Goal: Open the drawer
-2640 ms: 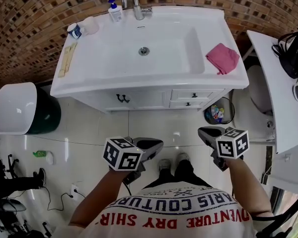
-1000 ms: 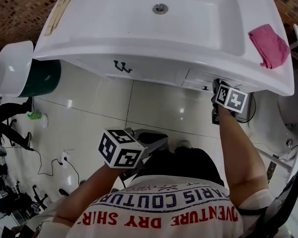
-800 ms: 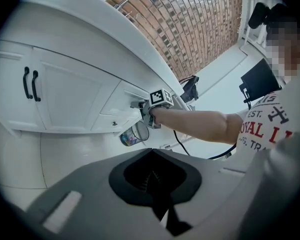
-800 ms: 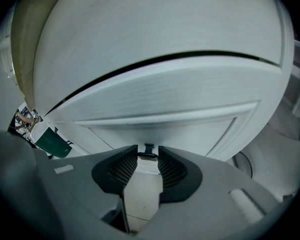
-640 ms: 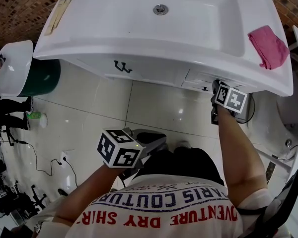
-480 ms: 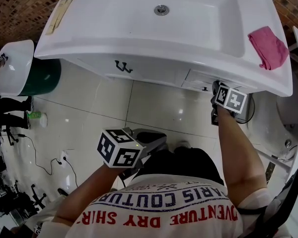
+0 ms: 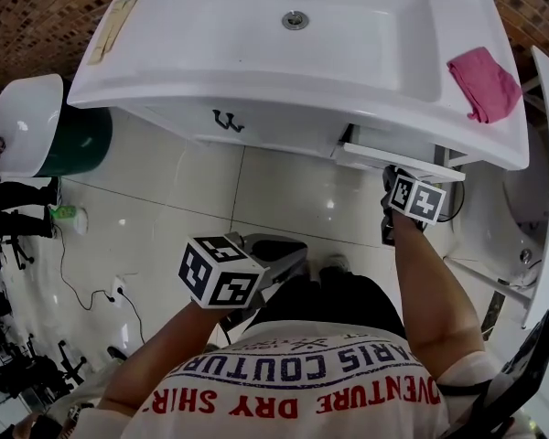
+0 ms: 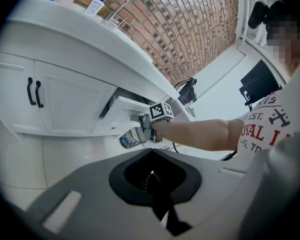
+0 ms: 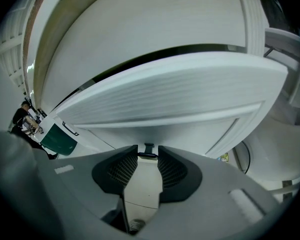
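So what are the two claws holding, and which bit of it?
The right gripper pinches the small dark drawer handle between its jaw tips. The left gripper is shut and holds nothing.

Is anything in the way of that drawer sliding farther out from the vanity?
Nothing visible does. The drawer is partly out, the right gripper is closed on its handle, and in front of it the head view shows only floor tile.

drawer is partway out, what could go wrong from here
1. The right gripper holds the small drawer handle only at its jaw tips, so it might slip off mid-pull.
2. The drawer is only partly out; a pull angled sideways or downward could bind it.
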`<control>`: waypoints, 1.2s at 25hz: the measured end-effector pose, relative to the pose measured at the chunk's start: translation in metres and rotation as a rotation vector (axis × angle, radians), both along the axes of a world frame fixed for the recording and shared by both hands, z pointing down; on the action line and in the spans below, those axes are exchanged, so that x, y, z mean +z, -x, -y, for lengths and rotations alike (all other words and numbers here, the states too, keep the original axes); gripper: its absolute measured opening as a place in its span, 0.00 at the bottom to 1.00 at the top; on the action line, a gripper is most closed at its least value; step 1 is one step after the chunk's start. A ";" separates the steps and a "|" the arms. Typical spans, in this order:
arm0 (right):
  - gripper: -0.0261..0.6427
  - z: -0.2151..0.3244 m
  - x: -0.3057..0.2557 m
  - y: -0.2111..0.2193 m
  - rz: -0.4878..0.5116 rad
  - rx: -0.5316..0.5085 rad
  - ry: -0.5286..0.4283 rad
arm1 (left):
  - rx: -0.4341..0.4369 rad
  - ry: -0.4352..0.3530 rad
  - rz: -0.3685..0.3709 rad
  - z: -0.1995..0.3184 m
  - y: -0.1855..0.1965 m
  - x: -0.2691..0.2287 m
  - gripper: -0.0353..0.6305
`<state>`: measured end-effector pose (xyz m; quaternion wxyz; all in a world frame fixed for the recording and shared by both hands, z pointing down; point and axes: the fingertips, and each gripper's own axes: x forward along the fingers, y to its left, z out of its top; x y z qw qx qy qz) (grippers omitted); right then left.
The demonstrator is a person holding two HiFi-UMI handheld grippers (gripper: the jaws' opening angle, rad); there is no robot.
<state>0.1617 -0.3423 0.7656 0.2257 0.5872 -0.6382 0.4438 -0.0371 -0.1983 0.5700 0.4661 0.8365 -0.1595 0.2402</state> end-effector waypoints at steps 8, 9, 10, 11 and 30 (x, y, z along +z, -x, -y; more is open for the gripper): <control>0.24 -0.037 0.000 0.006 0.006 0.003 0.027 | -0.014 0.007 0.012 -0.017 0.005 -0.013 0.03; 0.24 -0.041 0.000 0.007 0.006 0.000 0.032 | -0.013 0.010 0.014 -0.021 0.005 -0.014 0.03; 0.24 -0.045 0.000 0.008 0.007 -0.003 0.038 | -0.012 0.015 0.016 -0.025 0.006 -0.015 0.03; 0.24 -0.049 0.000 0.009 0.008 -0.007 0.044 | -0.012 0.020 0.018 -0.029 0.007 -0.016 0.03; 0.23 -0.118 0.003 0.023 0.008 -0.025 0.115 | 0.035 0.055 0.027 -0.079 0.011 -0.032 0.03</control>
